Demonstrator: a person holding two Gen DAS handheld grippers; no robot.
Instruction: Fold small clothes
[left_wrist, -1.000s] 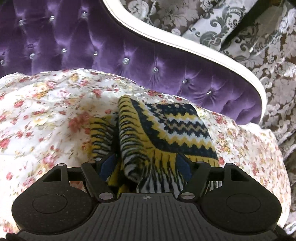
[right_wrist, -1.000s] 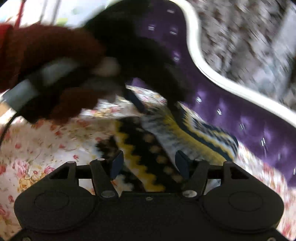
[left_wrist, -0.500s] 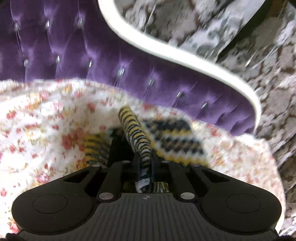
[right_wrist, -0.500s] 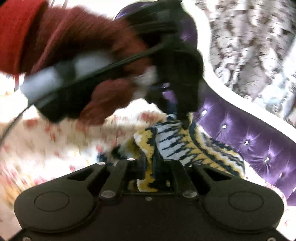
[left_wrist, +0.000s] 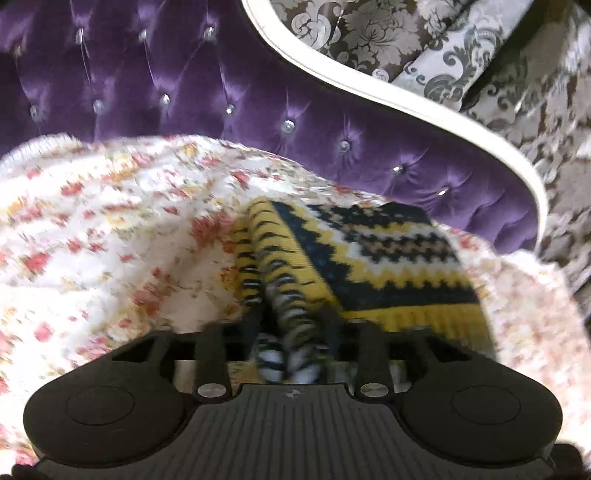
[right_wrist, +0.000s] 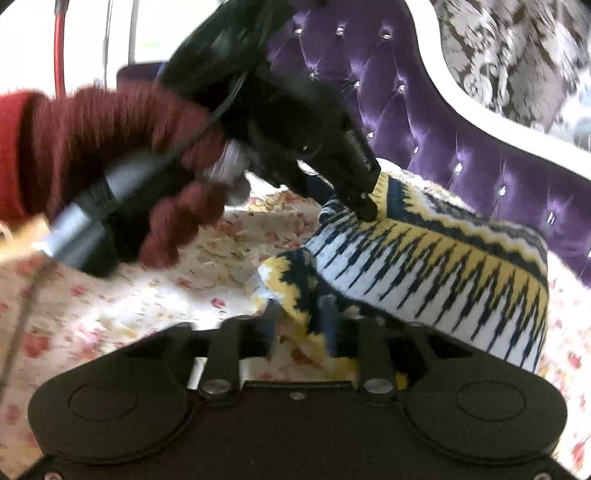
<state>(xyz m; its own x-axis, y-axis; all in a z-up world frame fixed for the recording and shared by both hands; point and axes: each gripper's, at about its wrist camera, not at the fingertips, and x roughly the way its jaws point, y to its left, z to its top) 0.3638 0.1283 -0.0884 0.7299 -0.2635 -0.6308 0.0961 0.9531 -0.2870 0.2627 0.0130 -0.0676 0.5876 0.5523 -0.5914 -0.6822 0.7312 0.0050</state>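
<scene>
My left gripper (left_wrist: 291, 325) is matt black plastic, ribbed on top, with shiny metal screws. The knitted garment (left_wrist: 369, 258) looks soft and woolly. The floral bedspread (left_wrist: 110, 240) is matt cloth. At the upper left, the tufted headboard (left_wrist: 166, 74) is glossy purple velvet with glinting studs.

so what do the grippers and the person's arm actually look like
Both grippers are matte black plastic: a ribbed top plate, two round discs at the sides and silver screws. The left gripper has a grey handle and a thin black cable. The hand wears a dark red knitted glove, with a brighter red sleeve.
</scene>
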